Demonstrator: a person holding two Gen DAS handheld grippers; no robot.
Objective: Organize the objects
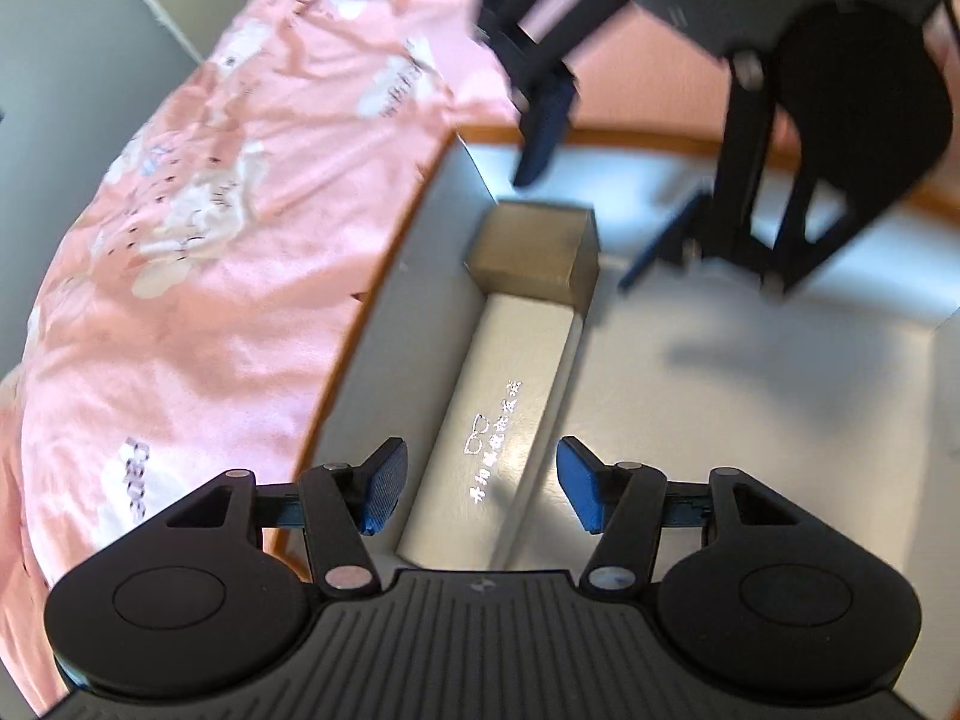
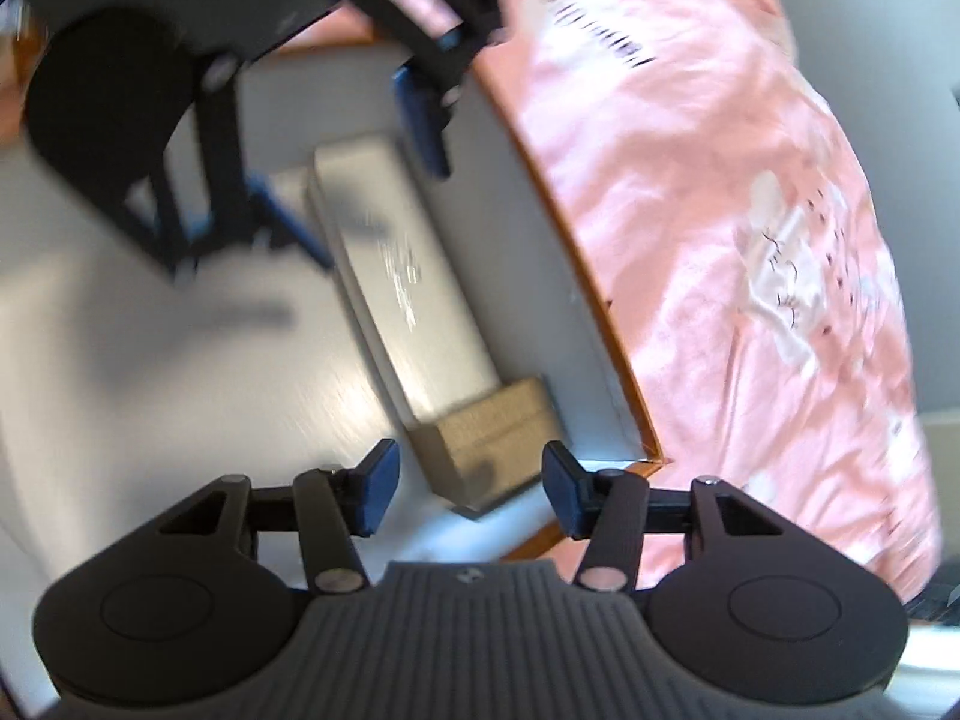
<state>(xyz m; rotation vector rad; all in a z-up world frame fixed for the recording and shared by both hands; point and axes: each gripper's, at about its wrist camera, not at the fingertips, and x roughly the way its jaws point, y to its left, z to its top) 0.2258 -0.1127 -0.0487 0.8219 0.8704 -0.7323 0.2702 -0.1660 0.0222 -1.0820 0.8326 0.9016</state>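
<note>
A long white case (image 1: pixel 510 408) with silver print lies inside a white-lined box (image 1: pixel 384 300) with an orange rim, along its left wall. A small tan box (image 1: pixel 534 249) sits at the case's far end. My left gripper (image 1: pixel 481 489) hovers open above the case's near end, its blue pads clear of it. In the right wrist view the white case (image 2: pixel 408 276) and the tan box (image 2: pixel 492 426) lie below my right gripper (image 2: pixel 469 489), which is open over the tan box without touching it. Each gripper appears blurred at the top of the other's view.
The orange-rimmed box (image 2: pixel 576 258) rests on a pink patterned bedsheet (image 1: pixel 210 210) that fills the space beside it. Most of the box's white floor (image 1: pixel 750 372) beside the case is bare. A grey surface (image 1: pixel 60 90) lies beyond the bed.
</note>
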